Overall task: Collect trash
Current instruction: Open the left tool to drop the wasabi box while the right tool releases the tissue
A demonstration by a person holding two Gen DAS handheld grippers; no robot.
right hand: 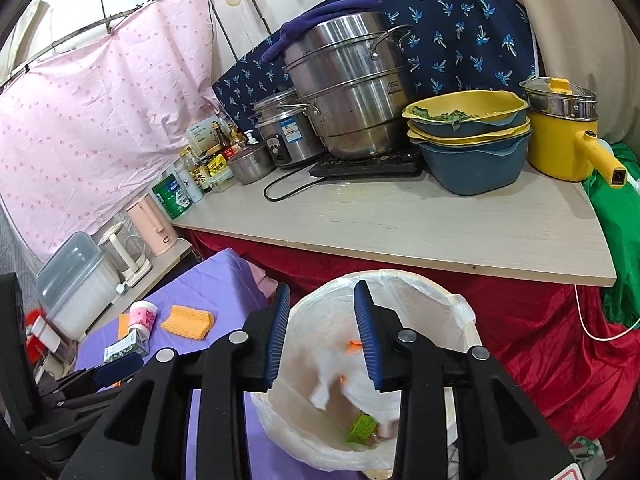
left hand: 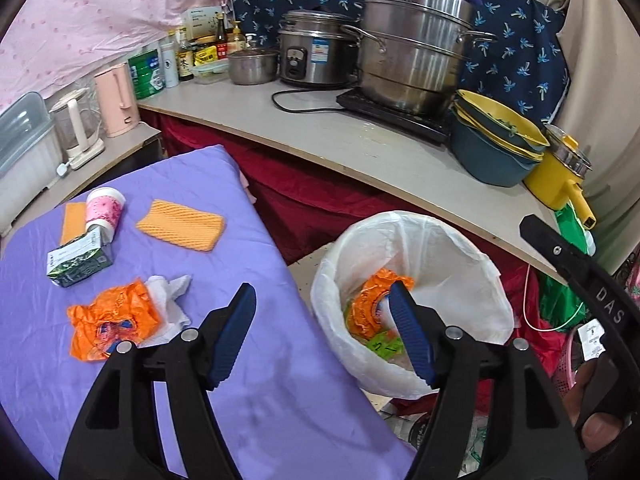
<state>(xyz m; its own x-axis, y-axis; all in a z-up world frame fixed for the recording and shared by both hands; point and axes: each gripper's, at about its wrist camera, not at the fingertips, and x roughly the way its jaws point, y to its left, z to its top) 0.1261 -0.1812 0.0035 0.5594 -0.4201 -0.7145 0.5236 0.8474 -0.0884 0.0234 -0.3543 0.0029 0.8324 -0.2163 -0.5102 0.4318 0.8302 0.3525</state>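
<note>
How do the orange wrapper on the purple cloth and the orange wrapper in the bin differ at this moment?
The orange wrapper on the cloth lies crumpled on the purple cloth, touching a white tissue; the orange wrapper in the bin already sits inside the white-lined bin with green scraps. The first is fully visible; the second is partly hidden by a left gripper finger. Both are crinkled orange plastic.

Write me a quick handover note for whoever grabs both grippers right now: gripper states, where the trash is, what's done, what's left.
Left gripper: open, empty, between the purple table and the trash bin.
Right gripper: open, empty, over the bin; a white tissue is blurred inside the bin.
Done: orange wrapper and other scraps in the bin.
Left on the table: orange bag, crumpled tissue, green carton, tipped pink cup, two orange sponges.
</note>
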